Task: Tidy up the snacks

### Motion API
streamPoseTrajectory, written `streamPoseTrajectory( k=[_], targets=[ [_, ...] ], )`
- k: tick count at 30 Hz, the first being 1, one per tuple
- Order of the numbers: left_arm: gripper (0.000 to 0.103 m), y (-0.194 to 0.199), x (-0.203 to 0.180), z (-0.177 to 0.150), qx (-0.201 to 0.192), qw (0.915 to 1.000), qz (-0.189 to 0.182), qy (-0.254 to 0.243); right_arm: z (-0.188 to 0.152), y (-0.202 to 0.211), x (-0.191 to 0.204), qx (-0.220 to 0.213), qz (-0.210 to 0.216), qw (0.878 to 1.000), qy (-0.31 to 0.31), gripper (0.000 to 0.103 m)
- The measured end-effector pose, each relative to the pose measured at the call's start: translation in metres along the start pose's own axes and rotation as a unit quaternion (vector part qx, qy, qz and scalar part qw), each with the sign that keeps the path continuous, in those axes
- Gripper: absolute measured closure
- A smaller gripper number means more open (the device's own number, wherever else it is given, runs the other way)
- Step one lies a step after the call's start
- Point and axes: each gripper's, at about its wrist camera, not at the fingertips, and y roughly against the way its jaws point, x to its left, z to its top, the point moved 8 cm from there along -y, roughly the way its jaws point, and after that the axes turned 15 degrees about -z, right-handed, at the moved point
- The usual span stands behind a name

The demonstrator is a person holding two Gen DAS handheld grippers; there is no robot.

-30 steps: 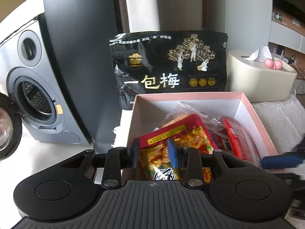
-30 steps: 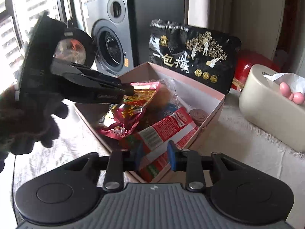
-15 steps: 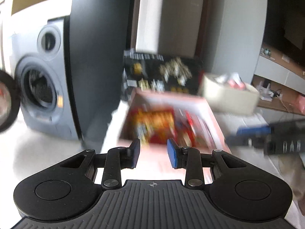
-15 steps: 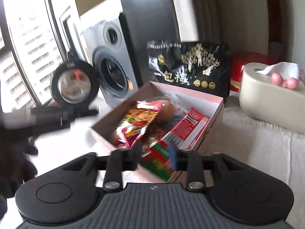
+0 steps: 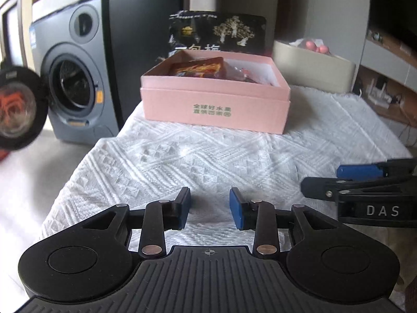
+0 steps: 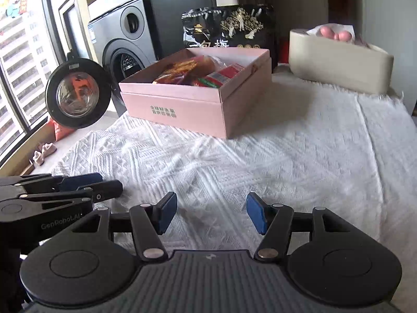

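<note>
A pink cardboard box (image 5: 215,104) stands on the white textured cloth, also in the right wrist view (image 6: 182,109). It holds several red and orange snack packets (image 5: 200,69) (image 6: 198,74). My left gripper (image 5: 209,208) is open and empty, low over the cloth well in front of the box. My right gripper (image 6: 211,215) is open and empty, also low over the cloth in front of the box. Each gripper shows at the edge of the other's view: the right one (image 5: 365,180), the left one (image 6: 60,190).
A large black snack bag (image 5: 217,34) stands behind the box. A beige tissue box (image 6: 338,62) sits at the back right. A grey washing machine (image 5: 75,78) stands off the table's left edge, next to a round black-rimmed lens (image 6: 77,92).
Both grippers pulled back from the box to low over the cloth. The red packet my left gripper held now lies in the box. Both jaws have opened wider.
</note>
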Motion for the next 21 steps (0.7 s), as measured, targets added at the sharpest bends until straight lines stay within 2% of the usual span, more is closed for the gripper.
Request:
streamPoseTrajectory(
  k=[5,12,21],
  targets=[
    [0.066,0.000,-0.002,-0.001,-0.007,0.9999,-0.010,0.010,0.000,-0.002,0.005,-0.009,-0.002,1.000,0.004,0.037],
    [0.066,-0.001,-0.001,-0.003,-0.030,0.9992,-0.016,0.020,-0.003,-0.006,0.013,-0.019,-0.034,0.998,0.039,0.035],
    [0.065,0.000,-0.001,-0.004,-0.034,0.9990,-0.019,0.019,-0.003,-0.006,0.010,-0.020,-0.031,0.999,0.024,0.034]
  ],
)
